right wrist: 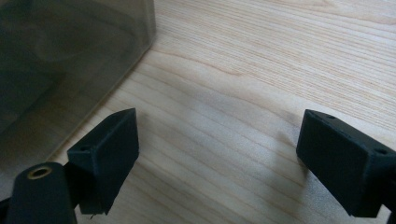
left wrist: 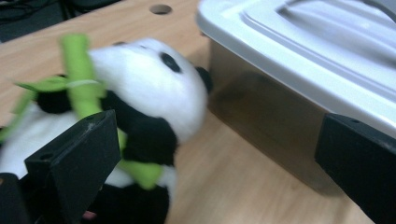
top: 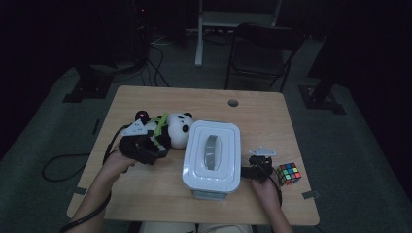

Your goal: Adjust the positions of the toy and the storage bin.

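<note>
1. Dark room: grey floor [top: 43, 141], folding chair [top: 260, 53] at twelve o'clock beyond the table.
2. Light wooden table [top: 160, 187], cable hole [top: 233, 103] near its far edge.
3. Lidded white bin [top: 212, 155] at centre.
4. Plush panda [top: 177, 128] at nine o'clock, touching the bin.
5. Left gripper [left wrist: 215, 154] wide apart beside the panda; right gripper [right wrist: 217, 163] wide apart, empty, at three o'clock.
6. Puzzle cube [top: 288, 173] at four o'clock.

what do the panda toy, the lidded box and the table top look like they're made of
Panda toy: soft plush, judging by its fuzzy white and black pile, with green felt-like bamboo.
Lidded box: probably plastic; smoky see-through walls under a smooth, slightly glossy white lid.
Table top: light wood or wood-look laminate; matte, with visible grain lines.
</note>
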{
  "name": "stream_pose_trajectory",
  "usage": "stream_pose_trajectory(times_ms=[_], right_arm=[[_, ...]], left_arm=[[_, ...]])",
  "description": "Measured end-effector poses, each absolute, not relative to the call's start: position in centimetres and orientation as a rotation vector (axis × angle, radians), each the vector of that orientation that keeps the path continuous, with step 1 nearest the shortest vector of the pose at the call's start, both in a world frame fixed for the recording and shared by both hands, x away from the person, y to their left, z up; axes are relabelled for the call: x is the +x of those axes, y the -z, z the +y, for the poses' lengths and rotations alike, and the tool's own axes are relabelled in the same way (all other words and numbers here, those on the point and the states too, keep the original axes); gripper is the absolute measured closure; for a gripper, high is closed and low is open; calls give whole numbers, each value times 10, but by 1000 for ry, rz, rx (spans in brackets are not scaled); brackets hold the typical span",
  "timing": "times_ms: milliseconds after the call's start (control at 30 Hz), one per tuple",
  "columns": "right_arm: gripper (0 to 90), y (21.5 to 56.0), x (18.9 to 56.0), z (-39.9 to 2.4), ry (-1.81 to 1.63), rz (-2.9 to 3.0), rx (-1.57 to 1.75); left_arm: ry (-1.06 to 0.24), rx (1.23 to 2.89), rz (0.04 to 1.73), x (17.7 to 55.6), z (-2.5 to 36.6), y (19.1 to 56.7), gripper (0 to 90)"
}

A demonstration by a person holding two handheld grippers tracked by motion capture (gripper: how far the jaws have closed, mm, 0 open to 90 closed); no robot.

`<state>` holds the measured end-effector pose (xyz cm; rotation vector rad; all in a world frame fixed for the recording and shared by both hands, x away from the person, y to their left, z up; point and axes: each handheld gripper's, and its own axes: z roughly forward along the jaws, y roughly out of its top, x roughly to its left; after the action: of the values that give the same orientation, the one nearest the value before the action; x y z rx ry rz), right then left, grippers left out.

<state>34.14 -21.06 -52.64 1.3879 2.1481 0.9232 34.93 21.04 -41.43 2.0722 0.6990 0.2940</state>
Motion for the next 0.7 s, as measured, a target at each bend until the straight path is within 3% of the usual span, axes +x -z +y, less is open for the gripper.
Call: stream_pose_trajectory(times_ms=[700], right_arm=[[127, 526, 341, -211, -924, 2148, 1388]], left_arm=[[-237, 2131, 729, 325, 212, 468, 10]])
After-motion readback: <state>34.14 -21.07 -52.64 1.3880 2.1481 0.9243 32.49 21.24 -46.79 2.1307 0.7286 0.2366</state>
